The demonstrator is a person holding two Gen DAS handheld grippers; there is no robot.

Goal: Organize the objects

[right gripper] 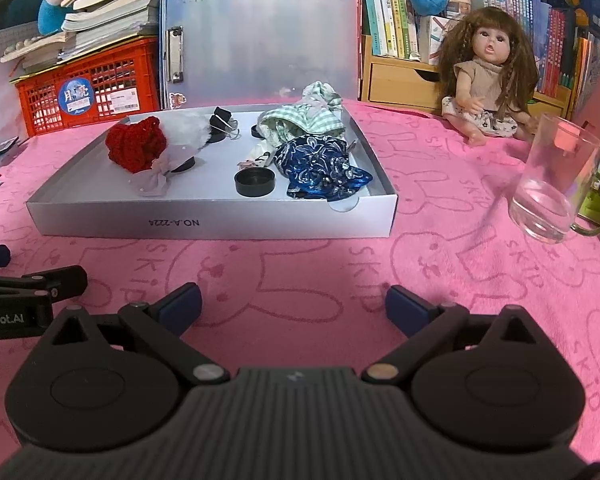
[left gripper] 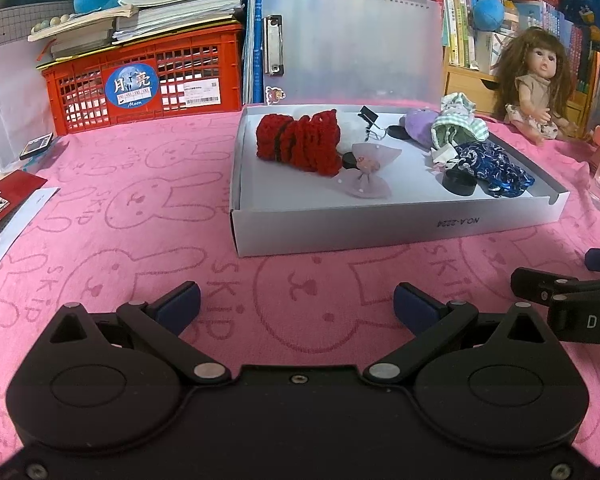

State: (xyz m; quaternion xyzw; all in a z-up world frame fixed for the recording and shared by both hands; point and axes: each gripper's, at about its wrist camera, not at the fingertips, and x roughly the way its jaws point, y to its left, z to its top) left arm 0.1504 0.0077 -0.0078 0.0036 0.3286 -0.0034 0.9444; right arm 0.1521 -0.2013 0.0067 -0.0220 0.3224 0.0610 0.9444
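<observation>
Hovering low over the pink table [right gripper: 440, 208], the left gripper [left gripper: 297, 306] and right gripper [right gripper: 293, 306] both have their fingers spread wide with nothing between them. Beyond them lies a shallow white box [right gripper: 220, 224] holding a red knitted piece [right gripper: 138, 152], a blue patterned cloth [right gripper: 320, 166], a green checked garment [right gripper: 300, 120] and a black cap [right gripper: 255, 182]. A glass [right gripper: 556, 184] stands right of it. Farther back a doll [right gripper: 486, 80] sits before the bookshelves.

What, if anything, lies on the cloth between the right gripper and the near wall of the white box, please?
Nothing visible does. Only bare pink cloth lies between the open right gripper and the near wall of the white box. The drinking glass stands off to the right, clear of that path, and the left gripper sits off to the left.
</observation>
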